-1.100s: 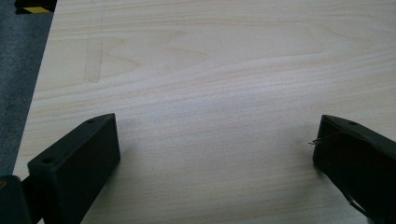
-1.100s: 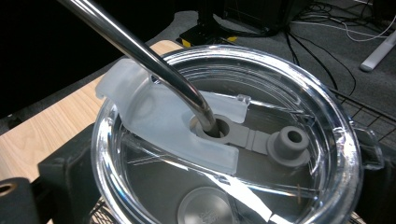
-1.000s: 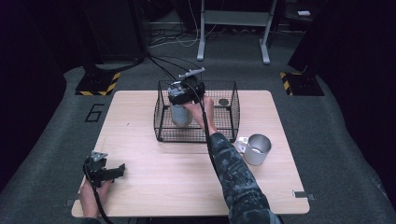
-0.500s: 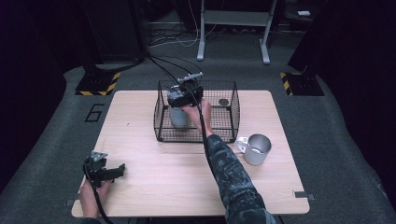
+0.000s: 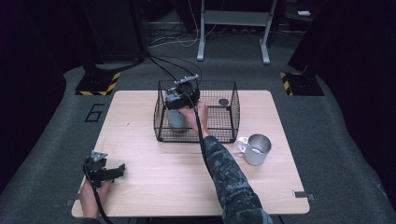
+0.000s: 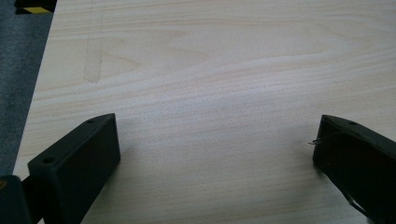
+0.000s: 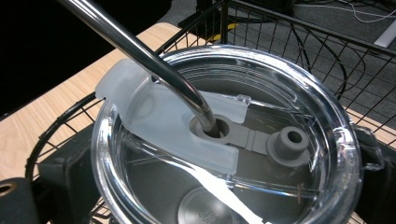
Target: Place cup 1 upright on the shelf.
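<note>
Risk first: you are holding the right gripper (image 5: 181, 100) over the black wire basket (image 5: 229, 114), at about 12 o'clock on the pale wooden table (image 5: 154, 186), and its jaws are flanking the steel tumbler with a clear plastic lid (image 7: 224, 140). In the right gripper view the dark jaw blocks are sitting at either side of the tumbler's rim, but the contact faces are hidden, so I cannot tell whether you are clamping or merely bracketing it. If the hold is light, the smooth wall is likely to slide. The metal straw (image 7: 140, 49) is leaning out through the lid's opening; it could catch the basket's wire rim or knock the gripper body if you are lifting at a tilt.

Your left gripper (image 5: 105, 171) is resting at about 7 o'clock, jaws spread wide over bare wood, grasping nothing.

Count: one basket, one lidded tumbler, one straw, one small dark round object (image 5: 223, 101) on the basket floor, one handled steel mug (image 5: 256, 149) at 4 o'clock, two grippers.
</note>
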Demonstrator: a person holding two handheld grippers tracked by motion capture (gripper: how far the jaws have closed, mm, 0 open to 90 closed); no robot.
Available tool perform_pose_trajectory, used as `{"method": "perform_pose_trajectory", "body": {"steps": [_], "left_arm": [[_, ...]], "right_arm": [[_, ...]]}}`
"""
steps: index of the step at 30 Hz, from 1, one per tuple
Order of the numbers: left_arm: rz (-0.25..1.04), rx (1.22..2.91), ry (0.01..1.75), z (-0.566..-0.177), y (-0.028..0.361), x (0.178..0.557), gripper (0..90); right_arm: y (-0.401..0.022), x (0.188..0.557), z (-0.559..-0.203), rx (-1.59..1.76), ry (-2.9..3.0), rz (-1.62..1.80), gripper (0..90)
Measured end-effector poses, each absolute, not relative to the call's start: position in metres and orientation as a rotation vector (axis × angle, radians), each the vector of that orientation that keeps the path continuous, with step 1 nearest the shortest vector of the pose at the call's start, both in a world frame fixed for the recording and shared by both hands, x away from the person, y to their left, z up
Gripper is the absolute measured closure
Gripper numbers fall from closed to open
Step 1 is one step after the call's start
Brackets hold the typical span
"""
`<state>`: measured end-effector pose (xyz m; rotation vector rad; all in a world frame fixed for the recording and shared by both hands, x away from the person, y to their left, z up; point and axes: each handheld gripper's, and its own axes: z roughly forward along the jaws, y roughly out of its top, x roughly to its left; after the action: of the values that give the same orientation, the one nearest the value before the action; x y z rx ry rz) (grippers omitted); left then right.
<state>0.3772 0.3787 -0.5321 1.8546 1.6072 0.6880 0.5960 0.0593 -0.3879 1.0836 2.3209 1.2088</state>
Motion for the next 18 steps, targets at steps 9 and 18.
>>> {"method": "perform_pose_trajectory", "body": {"steps": [9,18], "left_arm": [[0.687,1.856,1.606,-0.5321,0.3788,0.3771,0.6],[0.688,1.857,1.605,-0.5321,0.3788,0.3771,0.6]], "right_arm": [[0.0608,0.5987,-0.3935,1.074,2.322,1.203,3.2],[0.0617,0.5986,-0.3960,1.082,2.329,1.197,3.2]]}}
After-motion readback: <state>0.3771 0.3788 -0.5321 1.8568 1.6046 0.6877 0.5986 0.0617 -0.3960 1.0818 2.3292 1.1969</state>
